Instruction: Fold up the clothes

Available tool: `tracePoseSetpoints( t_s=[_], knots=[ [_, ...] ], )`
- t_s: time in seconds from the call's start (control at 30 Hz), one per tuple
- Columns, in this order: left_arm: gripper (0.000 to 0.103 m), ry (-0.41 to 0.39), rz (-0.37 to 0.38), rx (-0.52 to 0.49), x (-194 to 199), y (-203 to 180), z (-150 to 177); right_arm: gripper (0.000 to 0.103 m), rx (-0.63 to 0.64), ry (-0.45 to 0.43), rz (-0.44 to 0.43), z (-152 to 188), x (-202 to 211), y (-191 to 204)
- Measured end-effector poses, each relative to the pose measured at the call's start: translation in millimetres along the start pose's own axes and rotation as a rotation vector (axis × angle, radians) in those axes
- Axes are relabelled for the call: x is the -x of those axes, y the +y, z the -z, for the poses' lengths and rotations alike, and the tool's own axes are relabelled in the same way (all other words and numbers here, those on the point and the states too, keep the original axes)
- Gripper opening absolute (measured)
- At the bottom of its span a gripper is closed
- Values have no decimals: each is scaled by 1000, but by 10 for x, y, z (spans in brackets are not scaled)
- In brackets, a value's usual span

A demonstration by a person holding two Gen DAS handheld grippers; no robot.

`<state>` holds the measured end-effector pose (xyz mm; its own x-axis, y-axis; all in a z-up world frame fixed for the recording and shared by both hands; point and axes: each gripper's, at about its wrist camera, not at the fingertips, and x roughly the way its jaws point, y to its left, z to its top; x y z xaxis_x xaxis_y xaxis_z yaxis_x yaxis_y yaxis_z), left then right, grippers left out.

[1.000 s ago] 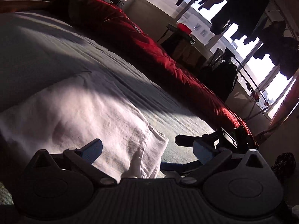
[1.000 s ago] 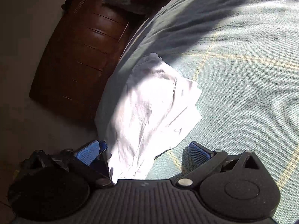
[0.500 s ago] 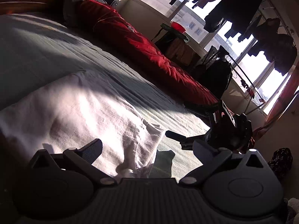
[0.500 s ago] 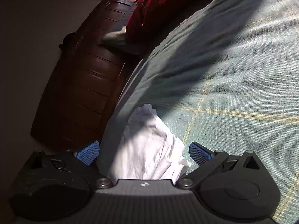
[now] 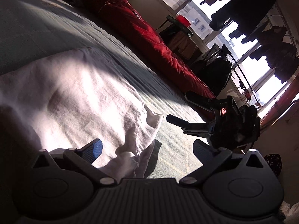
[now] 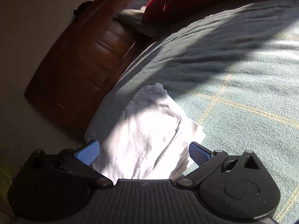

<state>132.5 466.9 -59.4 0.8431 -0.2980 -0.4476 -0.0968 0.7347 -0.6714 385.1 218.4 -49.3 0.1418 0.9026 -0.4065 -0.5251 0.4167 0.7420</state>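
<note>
A folded white garment [image 5: 78,97] lies on the green bedspread [image 5: 46,29], half in sunlight. My left gripper [image 5: 147,149] is open, low over the garment's near corner, with loose cloth between its blue pads but not pinched. In the left wrist view the right gripper [image 5: 177,108] hovers open in the air just past that corner. From the right wrist view the same white garment [image 6: 149,130] lies below my open right gripper [image 6: 143,151], close to the bed's edge, with nothing held.
A red duvet [image 5: 149,35] runs along the far side of the bed. A dark wooden headboard [image 6: 84,59] and a grey pillow [image 6: 130,16] stand beyond the garment. Dark clothes hang on a rack [image 5: 252,15] by the window.
The right gripper has lifted away from the garment's corner and risen above the bed. The left gripper has edged closer over the near corner. Both stay open.
</note>
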Motion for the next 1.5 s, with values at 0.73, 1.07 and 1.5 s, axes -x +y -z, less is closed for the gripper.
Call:
tracePoseSetpoints(
  t_s=[0.73,1.07,1.5],
  knots=[
    [102,155,-39,-51,-170,-316,297,103,244,187,126,572,543,484],
    [102,139,-262,-267,-437,-669,350,103,446,212,369,1219,919,663],
    [102,12,-469,-401,-277,-1020,681,103,439,256,487,1637,1156,750]
  ],
)
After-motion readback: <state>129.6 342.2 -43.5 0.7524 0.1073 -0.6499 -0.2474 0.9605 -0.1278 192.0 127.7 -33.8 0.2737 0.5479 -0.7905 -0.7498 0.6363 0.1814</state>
